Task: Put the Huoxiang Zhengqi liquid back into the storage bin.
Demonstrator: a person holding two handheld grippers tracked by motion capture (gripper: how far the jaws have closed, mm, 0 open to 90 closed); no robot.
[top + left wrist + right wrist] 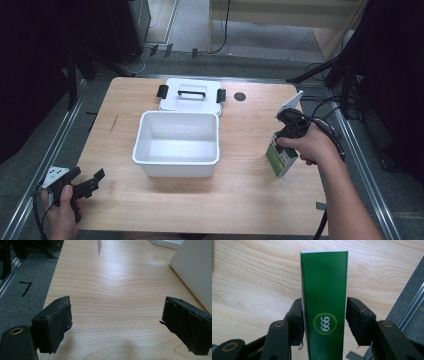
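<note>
Right gripper (324, 315) clasps one green box (324, 290); left gripper (115, 322) gapes beside one white bin (176, 144).

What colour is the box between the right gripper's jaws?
Green box, with a white 999 in a yellow-ringed circle; the right gripper view shows it best.

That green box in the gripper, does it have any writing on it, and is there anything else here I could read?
"999" (seen upside down as "666"): white digits in a yellow-ringed circle on the green box, between the right gripper jaws.
"7"-shaped black mark: on the grey floor beside the table, in the left gripper view.
Print on the box's white side in the high view: too small to read.
</note>
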